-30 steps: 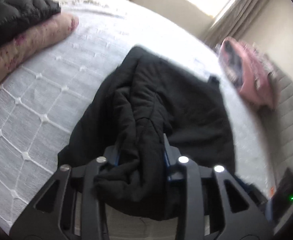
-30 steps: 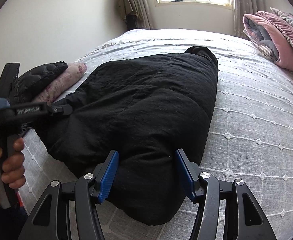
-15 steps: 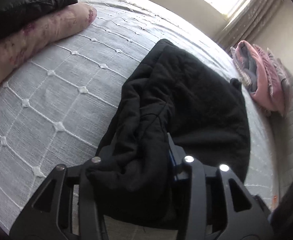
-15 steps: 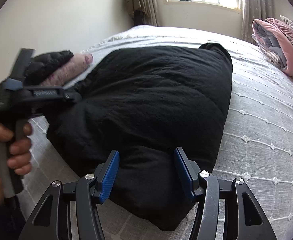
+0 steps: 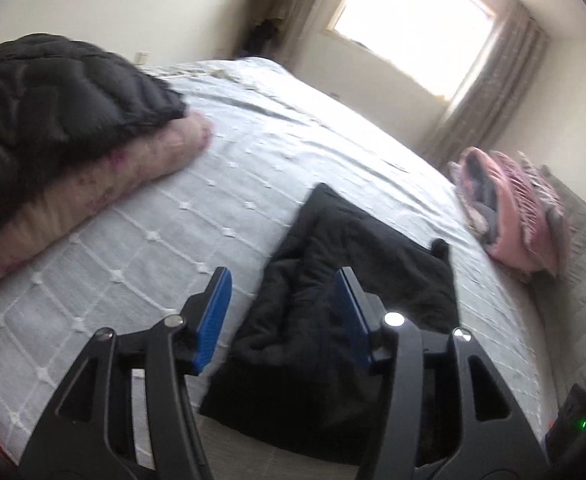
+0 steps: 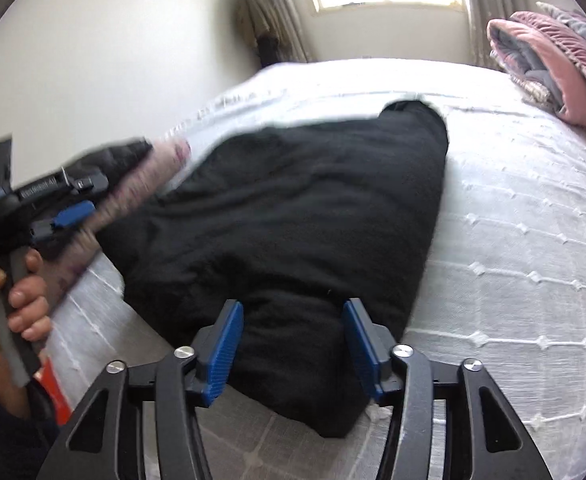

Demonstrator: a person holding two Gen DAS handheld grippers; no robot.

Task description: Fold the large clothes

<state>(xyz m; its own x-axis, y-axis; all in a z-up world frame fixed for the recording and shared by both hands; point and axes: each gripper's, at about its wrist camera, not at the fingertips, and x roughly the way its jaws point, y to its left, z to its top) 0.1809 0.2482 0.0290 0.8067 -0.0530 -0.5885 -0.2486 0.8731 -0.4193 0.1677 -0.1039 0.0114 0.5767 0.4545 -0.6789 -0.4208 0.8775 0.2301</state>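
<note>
Both claws gape wide, left claw (image 5: 281, 312) empty, right claw (image 6: 289, 344) straddling the black coat (image 6: 293, 216) hanging over the bed (image 6: 513, 240) edge; unheld, it may slide off.

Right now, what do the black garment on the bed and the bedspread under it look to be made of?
The black garment looks like a padded, matte fabric, perhaps a quilted coat: it lies thick and puffy, with soft rounded folds and no shine. The bedspread appears to be a light woven textile, probably cotton, with a raised diamond grid of stitched lines and small tufts at the crossings. The exact fibre cannot be told from here.
</note>
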